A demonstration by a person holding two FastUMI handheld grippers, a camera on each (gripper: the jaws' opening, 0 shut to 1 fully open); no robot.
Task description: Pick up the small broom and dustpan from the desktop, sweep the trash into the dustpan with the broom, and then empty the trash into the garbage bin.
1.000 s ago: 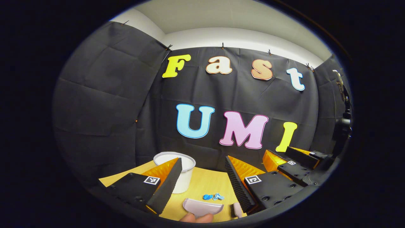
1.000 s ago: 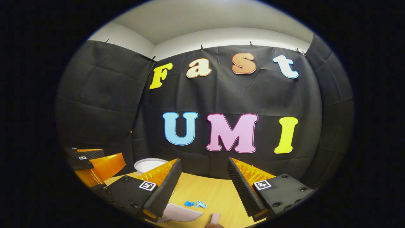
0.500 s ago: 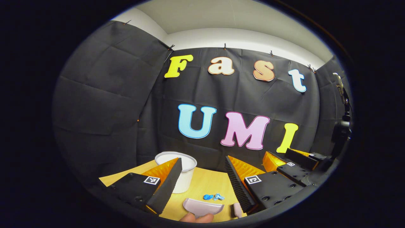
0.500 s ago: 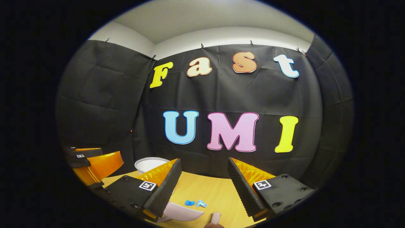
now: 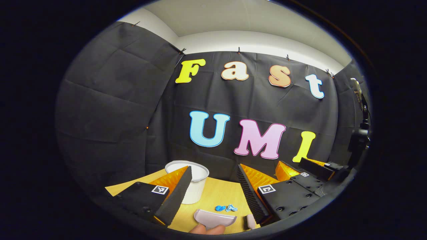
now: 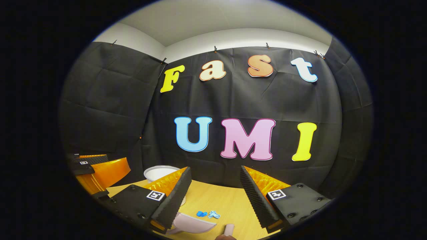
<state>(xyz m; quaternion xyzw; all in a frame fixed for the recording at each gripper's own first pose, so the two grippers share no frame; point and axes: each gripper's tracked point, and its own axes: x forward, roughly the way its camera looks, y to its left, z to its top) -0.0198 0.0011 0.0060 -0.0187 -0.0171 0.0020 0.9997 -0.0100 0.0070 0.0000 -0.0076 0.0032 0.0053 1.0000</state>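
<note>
On the wooden desktop [image 5: 213,193], low between my left gripper [image 5: 213,195]'s wide-apart fingers, I see the pale dustpan [image 5: 215,218] with its open mouth turned toward the blue trash [image 5: 225,208] just beyond it; a person's fingertips [image 5: 206,229] sit at its near edge. Its long axis runs crosswise to my left view, lip facing away from me. Beside it, on its right, a pale stub I take for the small broom [image 5: 250,220] pokes up — its length runs toward me, though most of it is cut off low in the frame, so I cannot tell where the bristles are. My right gripper [image 6: 215,193] is spread open too, clamped on nothing, with the dustpan under its left finger and the broom end near the bottom edge. The white garbage bin [image 5: 191,181] stands behind my left finger, well apart from the trash.

My guess: both tools are light, stiff plastic, a bit slick — I'd pinch the pan by its rear handle and the broom mid-handle, squarely, so neither twists
</note>
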